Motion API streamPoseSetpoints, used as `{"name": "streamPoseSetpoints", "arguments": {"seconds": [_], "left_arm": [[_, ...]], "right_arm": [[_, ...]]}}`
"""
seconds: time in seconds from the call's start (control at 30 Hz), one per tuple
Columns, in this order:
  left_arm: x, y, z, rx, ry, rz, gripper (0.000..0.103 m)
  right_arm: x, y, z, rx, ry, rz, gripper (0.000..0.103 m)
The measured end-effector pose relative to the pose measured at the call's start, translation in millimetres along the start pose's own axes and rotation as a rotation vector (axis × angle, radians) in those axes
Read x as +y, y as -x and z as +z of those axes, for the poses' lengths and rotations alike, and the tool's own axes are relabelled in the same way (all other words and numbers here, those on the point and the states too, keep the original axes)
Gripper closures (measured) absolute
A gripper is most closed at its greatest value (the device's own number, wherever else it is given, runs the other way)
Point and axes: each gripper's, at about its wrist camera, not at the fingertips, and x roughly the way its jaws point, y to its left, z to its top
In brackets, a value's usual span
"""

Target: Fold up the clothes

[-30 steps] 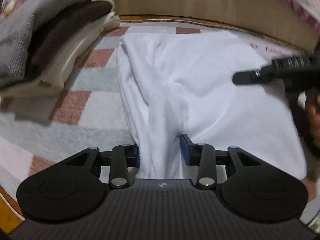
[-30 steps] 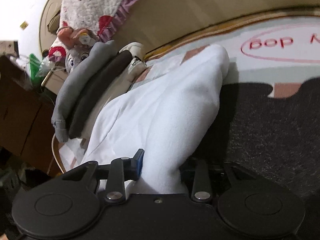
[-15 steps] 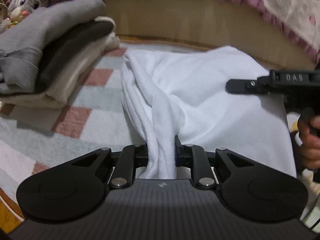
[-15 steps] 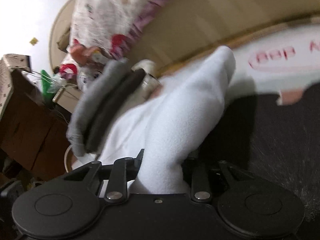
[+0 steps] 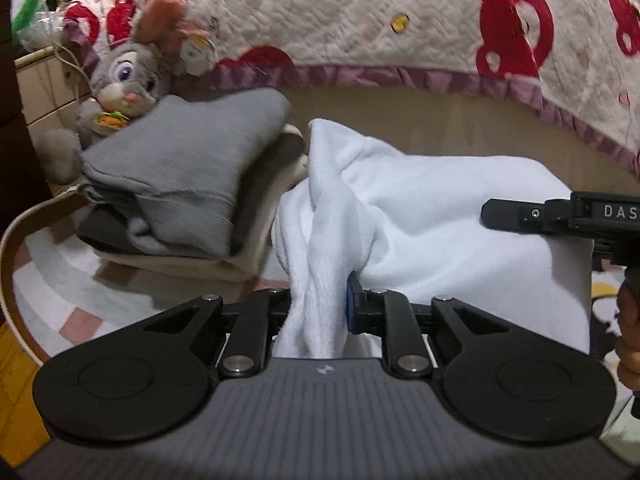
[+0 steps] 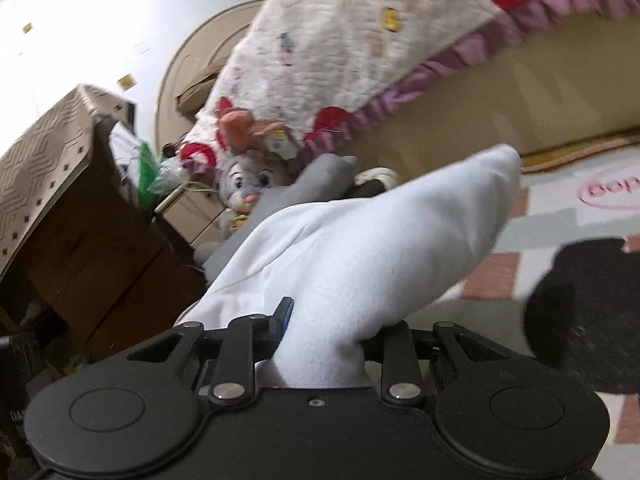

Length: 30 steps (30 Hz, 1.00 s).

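Observation:
A white fleece garment (image 5: 440,216) hangs between both grippers, lifted off the rug. My left gripper (image 5: 318,304) is shut on a bunched edge of it. My right gripper (image 6: 326,332) is shut on another part of the white garment (image 6: 360,248), which drapes out ahead of the fingers. In the left wrist view the right gripper's black body (image 5: 560,216) shows at the right edge, beside a hand (image 5: 628,328). A stack of folded clothes (image 5: 188,188), grey on top, sits left of the white garment.
A bed with a quilted red-and-white cover (image 5: 400,20) runs along the back. A grey plush rabbit (image 5: 124,76) leans near the stack. A checked rug (image 6: 540,224) covers the floor, with a dark garment (image 6: 580,304) on it. A brown cabinet (image 6: 80,220) stands left.
Both grippers have lifted the white garment up off the rug; the views tilted upward, showing the bed cover and plush rabbit. The left gripper closed on the cloth.

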Motion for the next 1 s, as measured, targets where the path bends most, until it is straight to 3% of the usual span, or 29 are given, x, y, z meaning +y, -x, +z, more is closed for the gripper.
{"name": "streamPoseSetpoints", "arguments": {"seconds": [0.07,0.3,0.43,0.53,0.63,0.73,0.8,0.93,1.0], "left_arm": [[11,9,10,0.001,0.012,-0.003,0.087],[56,30,78,-0.036,-0.085,0.025,0.086],[73,22,129,0.046,-0.272,0.116,0.086],[102,7,168,0.108,-0.296,0.139,0.086],[147,-17,201,0.169,-0.215,0.136,0.085],[175,-62,195,0.191,-0.121,0.160,0.085],[194,-92,191,0.205,-0.059,0.177,0.079],[231,-153,183,0.234,0.067,0.209,0.077],[249,-180,178,0.243,0.127,0.222,0.077]], "right_arm": [[13,-4,11,-0.006,0.021,0.023,0.073],[71,-29,49,-0.071,0.103,0.089,0.073],[100,-59,71,-0.098,0.143,0.126,0.072],[118,-92,94,-0.086,0.178,0.149,0.072],[130,-133,117,-0.095,0.202,0.173,0.073],[130,-179,134,-0.118,0.207,0.215,0.072],[118,-214,140,-0.118,0.166,0.248,0.068],[59,-277,119,0.066,-0.047,0.175,0.061],[38,-279,105,0.103,-0.160,0.199,0.059]]}}
